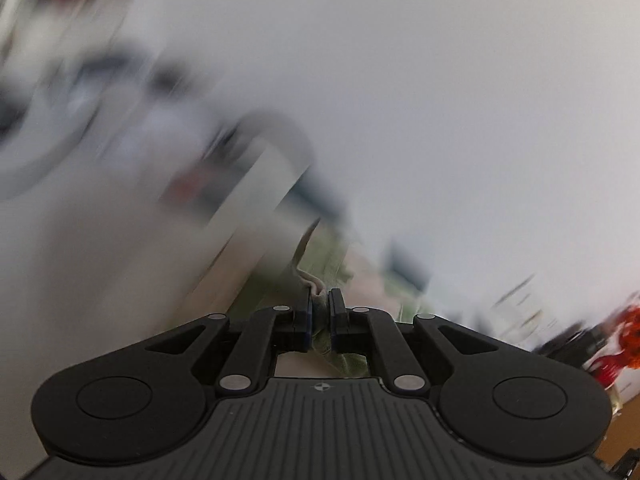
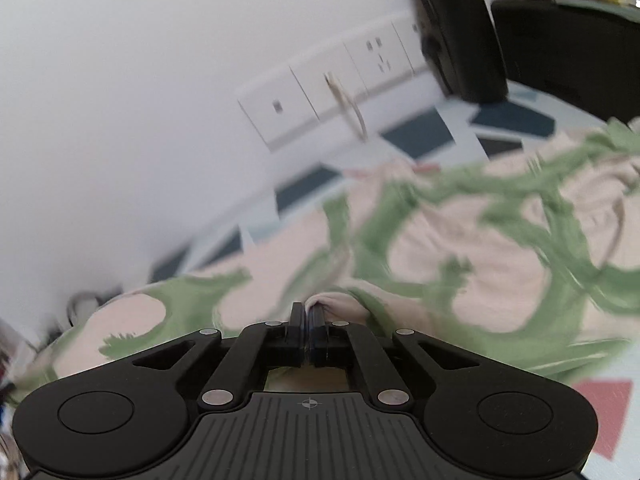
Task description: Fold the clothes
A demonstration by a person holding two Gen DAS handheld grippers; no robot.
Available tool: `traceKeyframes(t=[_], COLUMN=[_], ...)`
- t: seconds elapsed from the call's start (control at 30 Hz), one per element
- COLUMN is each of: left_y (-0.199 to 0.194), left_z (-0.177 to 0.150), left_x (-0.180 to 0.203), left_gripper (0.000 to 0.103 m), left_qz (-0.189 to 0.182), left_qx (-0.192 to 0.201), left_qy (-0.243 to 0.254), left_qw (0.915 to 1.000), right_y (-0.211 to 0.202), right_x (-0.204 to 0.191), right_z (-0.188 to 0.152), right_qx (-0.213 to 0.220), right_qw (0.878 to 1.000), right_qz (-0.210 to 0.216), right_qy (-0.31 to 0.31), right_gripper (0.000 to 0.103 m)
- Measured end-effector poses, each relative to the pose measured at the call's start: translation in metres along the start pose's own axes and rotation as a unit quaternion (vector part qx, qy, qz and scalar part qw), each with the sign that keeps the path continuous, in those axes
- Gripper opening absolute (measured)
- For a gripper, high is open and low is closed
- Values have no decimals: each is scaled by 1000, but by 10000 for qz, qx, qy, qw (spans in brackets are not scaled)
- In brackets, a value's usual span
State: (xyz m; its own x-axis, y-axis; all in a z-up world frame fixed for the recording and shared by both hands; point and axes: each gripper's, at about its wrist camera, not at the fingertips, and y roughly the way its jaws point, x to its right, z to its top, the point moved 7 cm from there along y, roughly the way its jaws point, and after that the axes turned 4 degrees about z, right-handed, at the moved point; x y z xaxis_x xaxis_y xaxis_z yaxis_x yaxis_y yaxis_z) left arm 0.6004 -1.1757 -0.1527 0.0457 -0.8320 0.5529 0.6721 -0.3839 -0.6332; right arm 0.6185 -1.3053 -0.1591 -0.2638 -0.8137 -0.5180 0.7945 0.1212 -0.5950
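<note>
Cloth: a cream garment (image 2: 460, 248) with a green leaf print, lying spread and rumpled on a surface patterned in white, dark blue and red patches (image 2: 420, 136).
Cloth place: in the right wrist view it fills the middle and right of the frame, below the wall; in the left wrist view only a narrow strip of it (image 1: 320, 268) shows ahead of the fingers.
Cloth axis: cannot tell; the garment runs out of frame on the right and its outline is blurred, so neither its long direction nor which end is which can be read.
Left gripper (image 1: 319, 316): fingers drawn close, clamped on a bunched fold of the cloth that stands up between the pads.
Right gripper (image 2: 307, 328): fingers pressed together on a thin edge of the cloth, a small cream fold poking out just past the tips.
Wall: white, with a row of outlet plates (image 2: 332, 92); a pale cable (image 2: 348, 108) hangs from one of them.
Dark objects: black shapes (image 2: 460, 32) stand at the far edge of the surface, upper right in the right wrist view; too cropped to name.
Containers: none can be made out; the left wrist view is heavily smeared apart from the gripper.
</note>
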Motion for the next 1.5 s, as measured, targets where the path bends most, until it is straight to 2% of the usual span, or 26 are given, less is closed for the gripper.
traceKeyframes(t=[0.07,0.2,0.23,0.4,0.53,0.63,0.8,0.9,1.0,1.1,1.13,1.17,1.2,1.27,1.37,1.5], left_y=[14,23,24,11,-30,-52,-33,-16,8,41,51,55,61,74,85,85], left_z=[-28,-46,-41,2,41,47,11,4,9,8,6,3,0,0,2,-7], left_x=[-24,-34,-32,-1,27,17,-23,-30,-19,-4,0,3,6,9,9,13], left_gripper=[8,8,8,4,1,1,1,7,11,13,16,28,44,56,57,55], left_qz=[210,257,263,59,-280,-353,-19,24,54,270,341,384,440,592,712,333], left_qx=[-507,-710,-677,-82,689,872,168,-80,-192,-423,-482,-540,-587,-586,-606,-912], left_qy=[-176,-280,-290,72,372,301,326,359,779,1426,1659,1831,1991,2180,2198,2027], left_qw=[9983,9968,9969,9999,9965,9951,9993,9993,9968,9885,9844,9809,9772,9724,9711,9744], right_y=[0,-2,-3,-5,-14,-20,-15,-13,-11,-8,-7,-6,-6,-5,-4,-4], right_x=[7,9,8,-7,-21,-23,-6,4,5,4,4,3,3,4,7,13], right_z=[-13,-22,-22,-7,1,-5,-33,-42,-44,-44,-44,-44,-44,-44,-46,-47], right_qx=[-144,-213,-219,-22,83,46,-308,-372,-373,-370,-382,-383,-383,-390,-392,-392], right_qw=[9998,9995,9994,9998,9996,9995,9987,9984,9983,9982,9981,9980,9980,9979,9980,9980], right_qz=[-139,-248,-265,-146,12,51,-266,-393,-420,-419,-427,-426,-425,-430,-420,-473], right_qy=[12,-27,-69,-138,-263,-306,-298,-187,-167,-206,-233,-256,-279,-291,-255,-173], right_gripper=[1,1,1,1,1,1,1,1,1,1,1,1,1,1,1,2])
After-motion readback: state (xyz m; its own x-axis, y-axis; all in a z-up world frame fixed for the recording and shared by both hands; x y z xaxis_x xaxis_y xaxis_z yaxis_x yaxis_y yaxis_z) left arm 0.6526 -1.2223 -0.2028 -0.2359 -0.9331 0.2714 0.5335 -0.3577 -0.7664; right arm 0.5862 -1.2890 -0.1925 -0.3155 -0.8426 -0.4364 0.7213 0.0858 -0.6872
